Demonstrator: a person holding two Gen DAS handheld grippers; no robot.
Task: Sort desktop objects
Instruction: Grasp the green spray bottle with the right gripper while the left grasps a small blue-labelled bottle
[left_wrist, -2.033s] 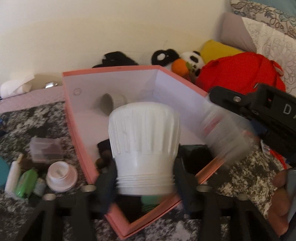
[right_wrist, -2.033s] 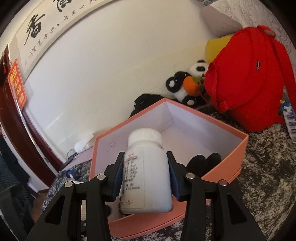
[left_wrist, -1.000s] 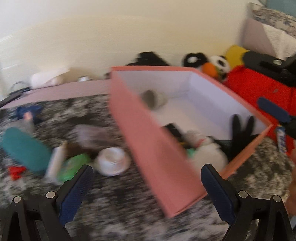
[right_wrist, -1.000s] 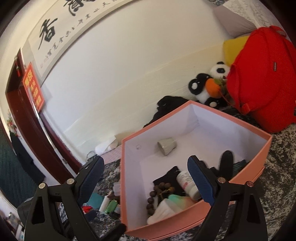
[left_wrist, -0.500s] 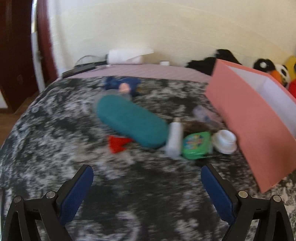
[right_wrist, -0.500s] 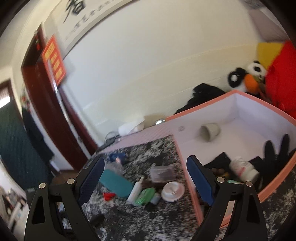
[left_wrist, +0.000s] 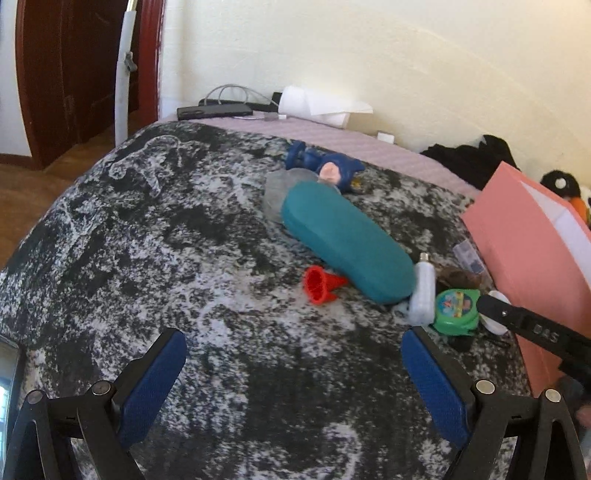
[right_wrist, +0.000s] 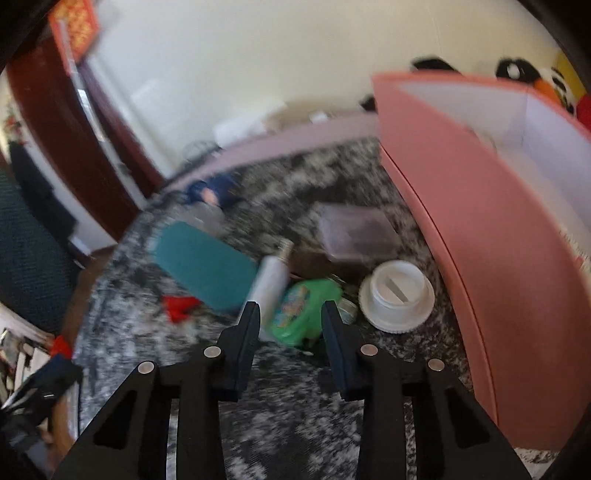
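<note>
My left tool (left_wrist: 293, 363), which pinched a white ribbed jar two seconds ago, now hangs spread and empty above the mottled black-and-white blanket (left_wrist: 147, 258). My right tool (right_wrist: 290, 319), emptied of its white pill bottle, has narrowed to a partial gap, its tips flanking but not touching one green round toy (right_wrist: 303, 308). Counted near to far: one red cone (left_wrist: 321, 284), one white tube (left_wrist: 424, 291), one white lid (right_wrist: 397, 293), one teal case (left_wrist: 347, 243), one clear plastic box (right_wrist: 356, 230), one blue figure (left_wrist: 328, 166). One pink box (right_wrist: 480, 229) stands to the right, just beside the lid.
</note>
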